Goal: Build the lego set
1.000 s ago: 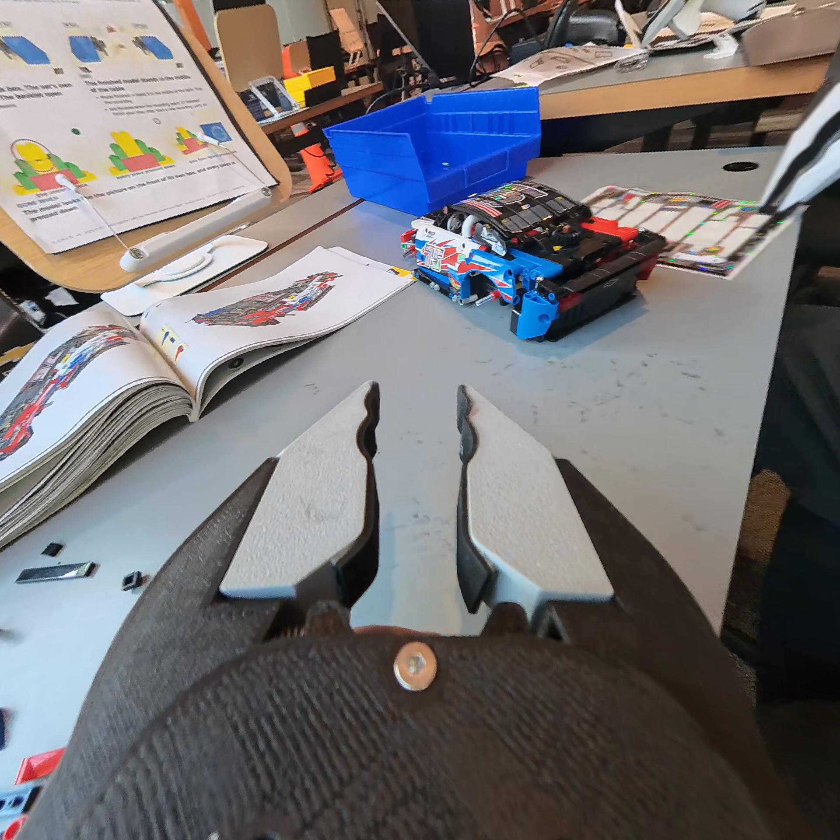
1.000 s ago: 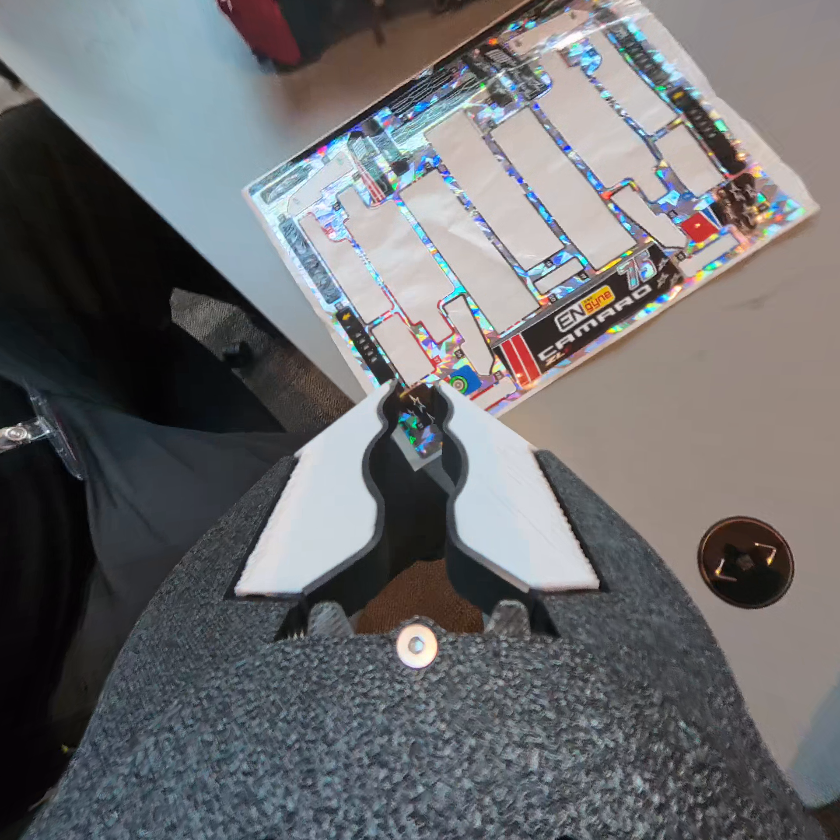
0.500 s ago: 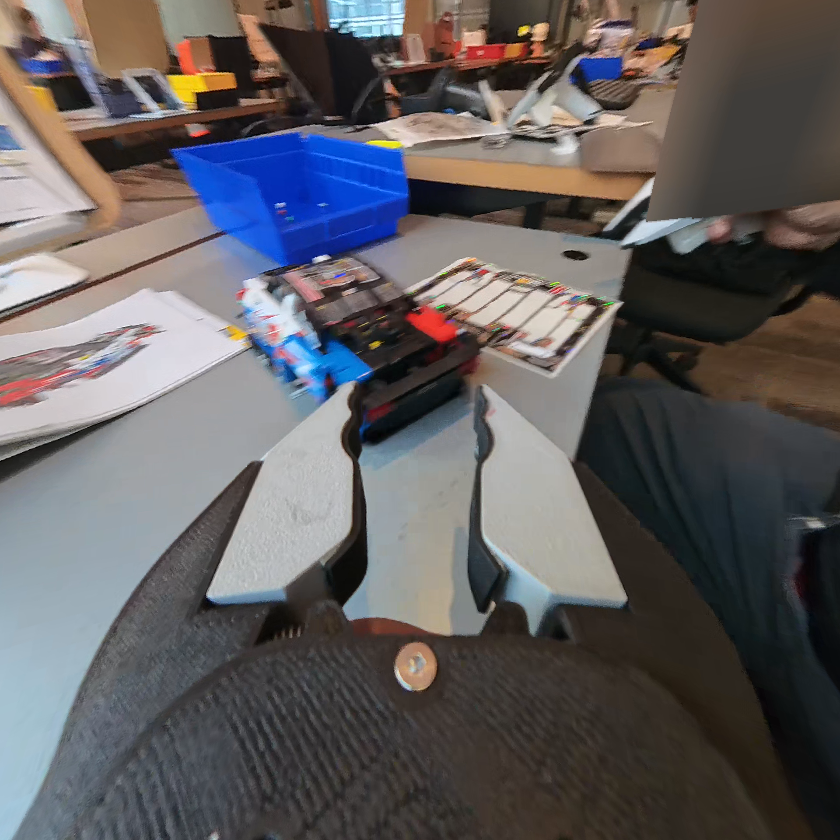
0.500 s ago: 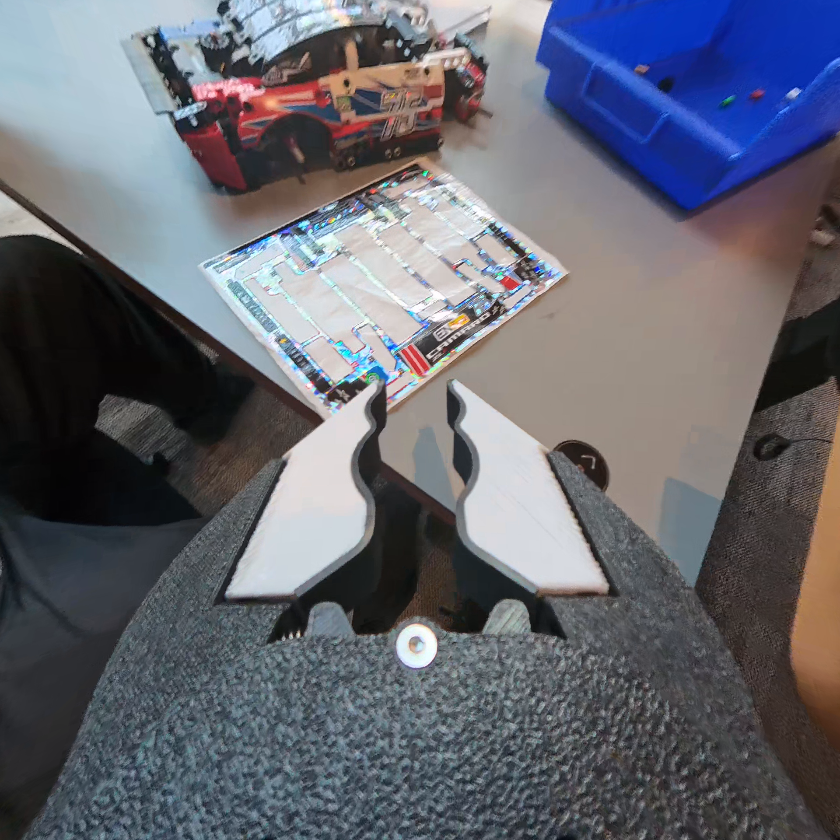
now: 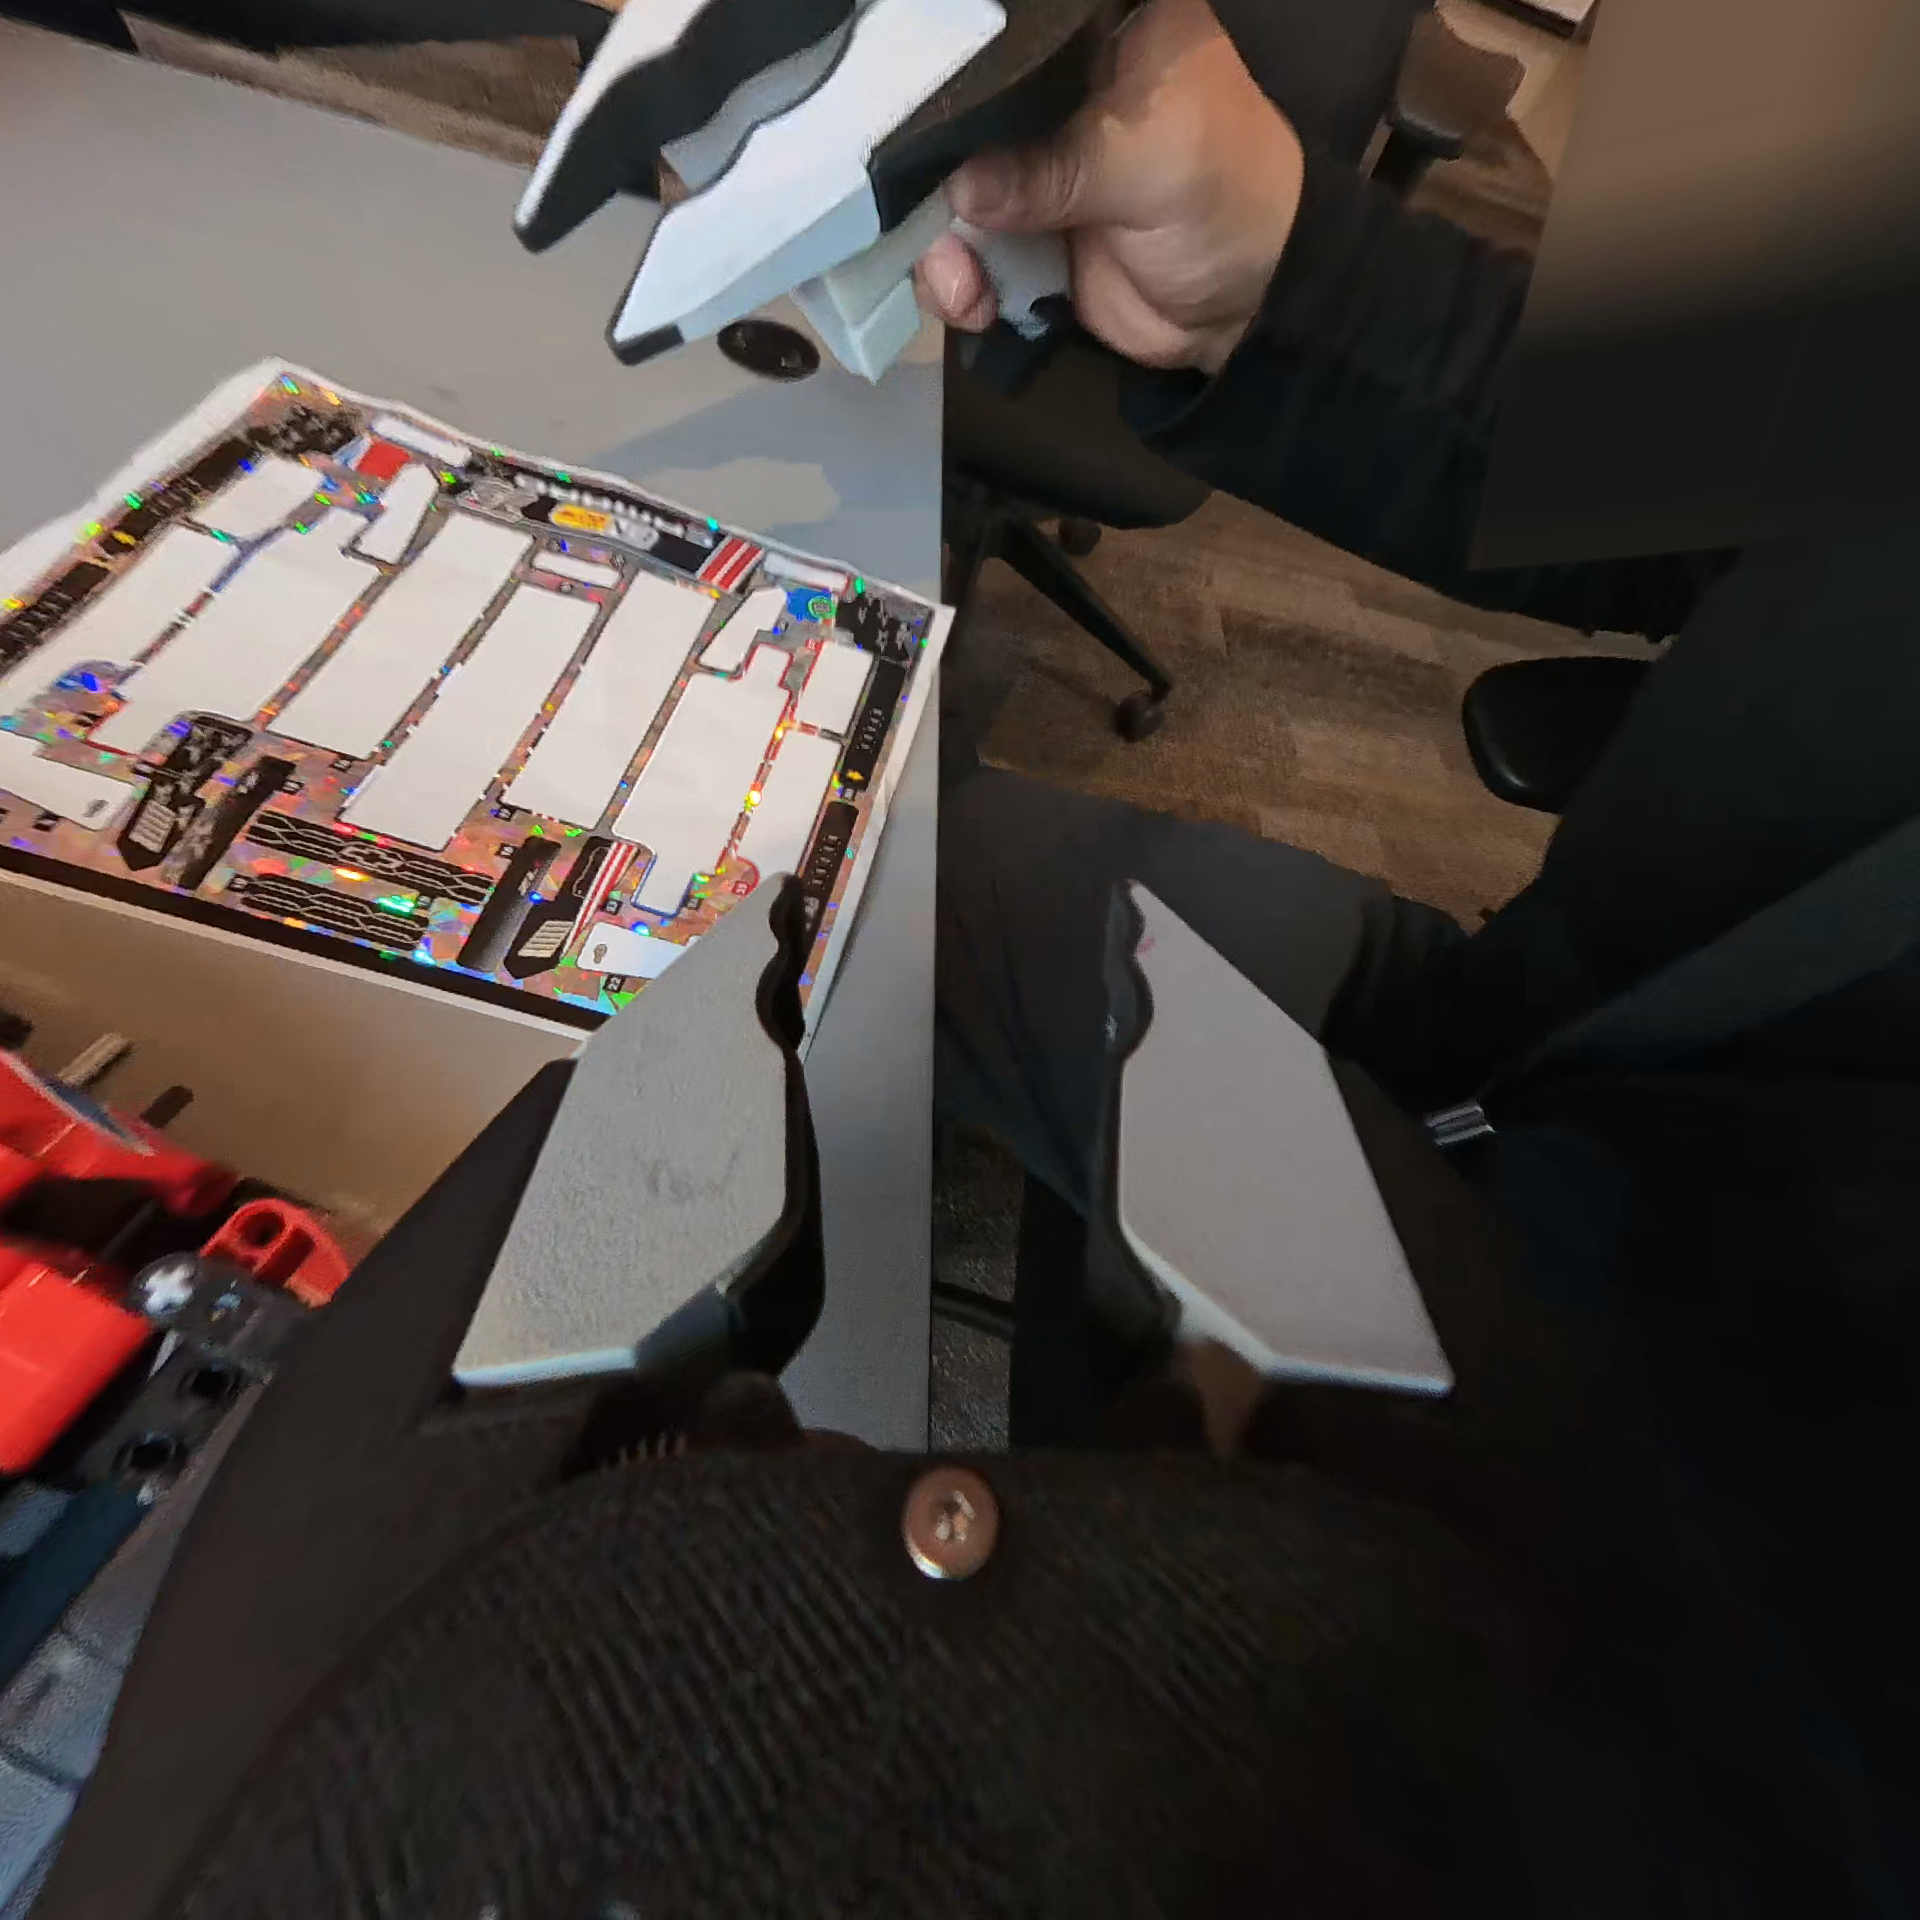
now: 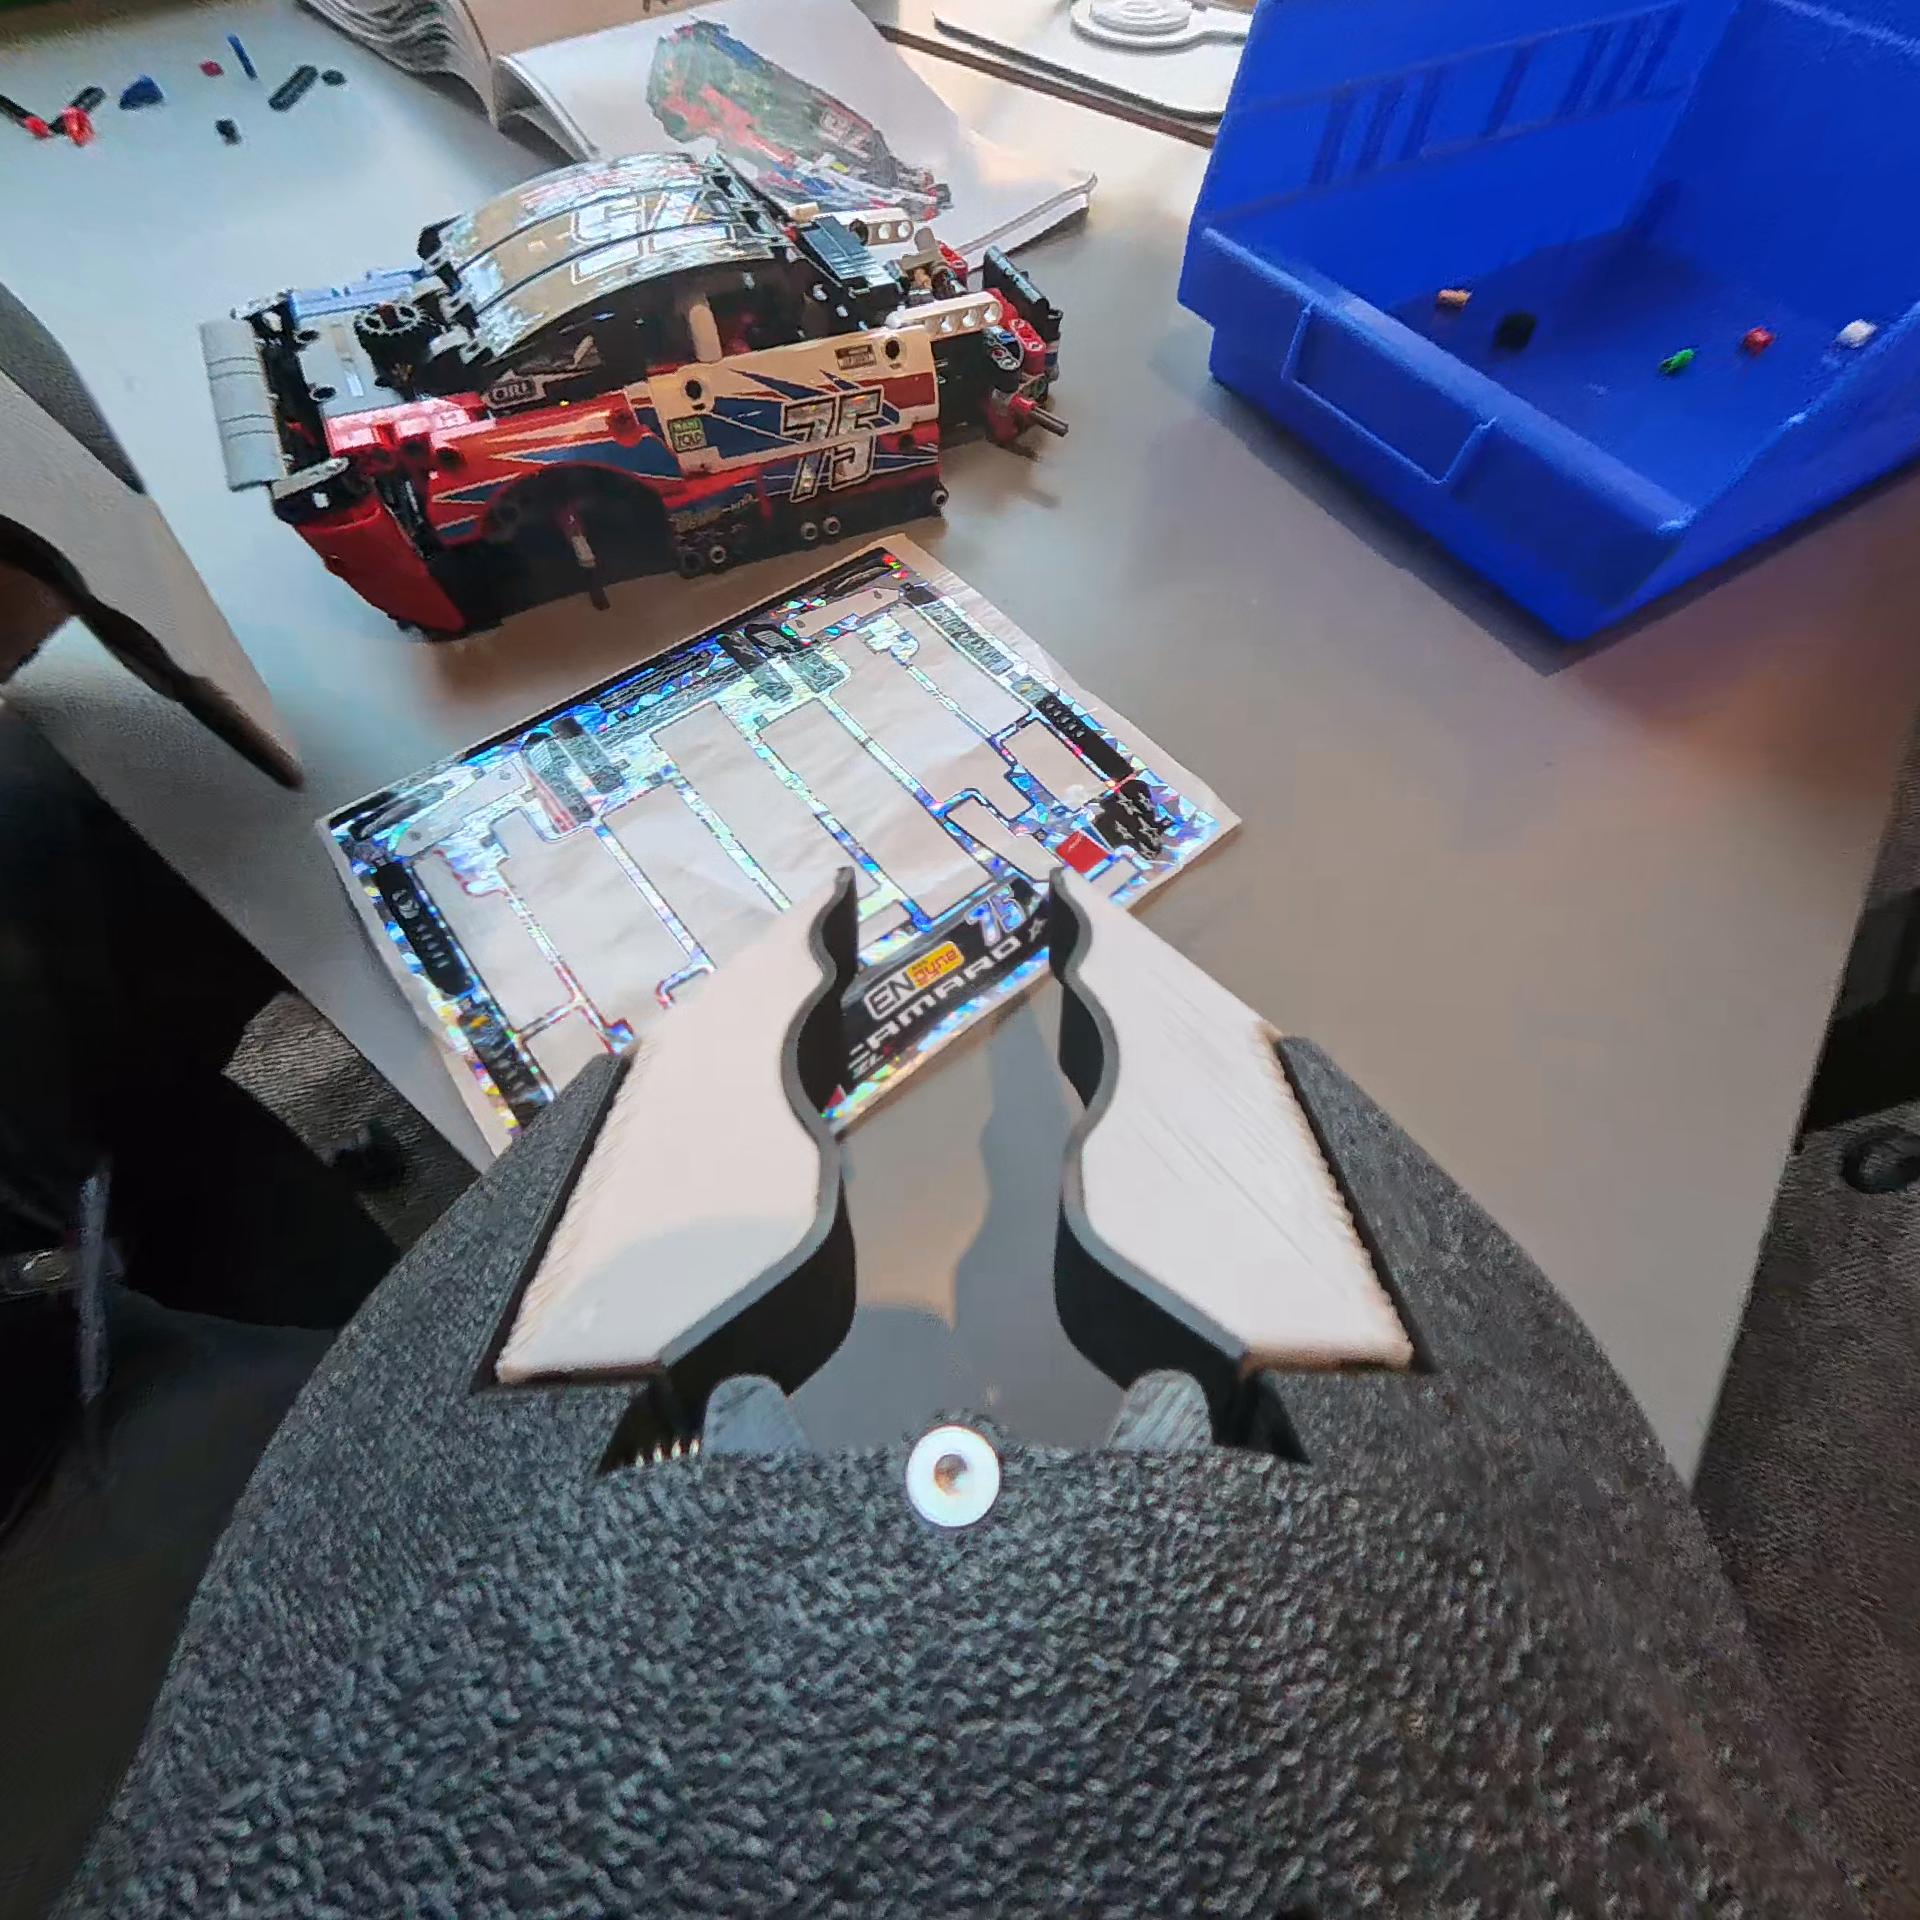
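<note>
Lego car (image 6: 644, 416) on grey table (image 6: 1403, 883), red and blue, far left side. Loose small parts (image 6: 145, 94) behind it. Holographic sticker sheet (image 6: 769, 800) flat just in front of car, near table edge. Blue bin (image 6: 1558, 312) at right, 5 small pieces inside.

Left gripper (image 5: 961, 894) empty, jaws spread, over table edge. Right gripper (image 6: 951, 883) empty, jaws apart, above sheet's near corner.

Grey tabletop (image 6: 1403, 831), things directly on it: red/blue lego car (image 6: 644, 416) far side, holographic sticker sheet (image 6: 769, 810) just in front of it near the edge, blue bin (image 6: 1558, 343) to the right, open instruction booklet (image 6: 810, 114) behind the car, loose small pieces (image 6: 145, 94) far left.
</note>
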The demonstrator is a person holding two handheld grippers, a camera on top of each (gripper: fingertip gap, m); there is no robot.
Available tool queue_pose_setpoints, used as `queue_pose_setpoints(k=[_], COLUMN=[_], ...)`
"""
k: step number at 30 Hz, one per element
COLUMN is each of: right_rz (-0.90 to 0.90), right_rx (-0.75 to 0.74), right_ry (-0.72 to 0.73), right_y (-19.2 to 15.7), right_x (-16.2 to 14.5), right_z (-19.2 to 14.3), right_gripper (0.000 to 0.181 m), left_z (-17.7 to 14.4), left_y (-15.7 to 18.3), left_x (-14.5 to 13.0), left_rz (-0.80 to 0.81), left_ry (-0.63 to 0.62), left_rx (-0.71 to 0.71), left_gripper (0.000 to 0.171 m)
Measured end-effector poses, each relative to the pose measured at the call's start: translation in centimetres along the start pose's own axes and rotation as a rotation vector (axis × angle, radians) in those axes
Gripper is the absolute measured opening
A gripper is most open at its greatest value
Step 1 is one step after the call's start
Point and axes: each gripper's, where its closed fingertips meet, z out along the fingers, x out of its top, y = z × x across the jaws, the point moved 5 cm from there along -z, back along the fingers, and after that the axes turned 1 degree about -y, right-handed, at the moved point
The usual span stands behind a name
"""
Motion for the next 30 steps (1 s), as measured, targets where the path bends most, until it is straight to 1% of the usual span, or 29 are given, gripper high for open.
queue_pose_setpoints(k=[3,5,6,7,8,9,12,14,16,19,22,30], right_rz=[-0.004,0.011,0.021,0.028,0.026,0.015,-0.017,-0.05,-0.065,0.011,0.08,-0.032], right_rx=[0.01,0.036,0.062,0.086,0.103,0.107,0.098,0.072,0.035,0.025,0.056,0.043], right_ry=[-0.04,-0.042,-0.043,-0.05,-0.064,-0.078,-0.137,-0.156,-0.13,-0.041,0.029,-0.02], right_y=[-0.4,-1.1,-1.7,-2.2,-2.8,-3.3,-4.2,-4.8,-5.0,-5.3,-6.1,-7.7], right_x=[-0.6,-0.9,-1.0,-1.2,-1.4,-1.6,-2.8,-3.3,-3.4,-3.5,-3.8,-4.6], right_z=[0.9,1.1,1.2,1.3,1.3,1.3,1.0,0.2,-1.1,-3.0,-3.8,-3.6], right_gripper=[0.035,0.035,0.036,0.038,0.039,0.039,0.039,0.039,0.038,0.038,0.04,0.041], left_z=[1.0,1.5,1.8,2.1,2.3,2.2,2.0,1.7,1.3,0.8,0.7,1.0], left_y=[-0.5,-0.5,-0.7,-0.9,-1.1,-1.1,-0.3,0.2,1.0,2.3,3.3,5.5], left_x=[-0.4,-0.5,-0.9,-1.2,-1.3,-1.2,-0.9,-1.4,-1.9,-2.9,-3.7,-4.4], left_rz=[-0.014,-0.015,-0.014,-0.015,-0.017,-0.025,-0.069,-0.091,-0.097,-0.112,-0.135,-0.134], left_ry=[-0.062,-0.073,-0.102,-0.132,-0.145,-0.133,-0.075,-0.081,-0.07,-0.07,-0.076,-0.097], left_rx=[0.026,0.03,0.058,0.083,0.11,0.135,0.121,0.134,0.148,0.165,0.184,0.21], left_gripper=[0.06,0.057,0.056,0.06,0.061,0.06,0.057,0.058,0.059,0.058,0.058,0.057])
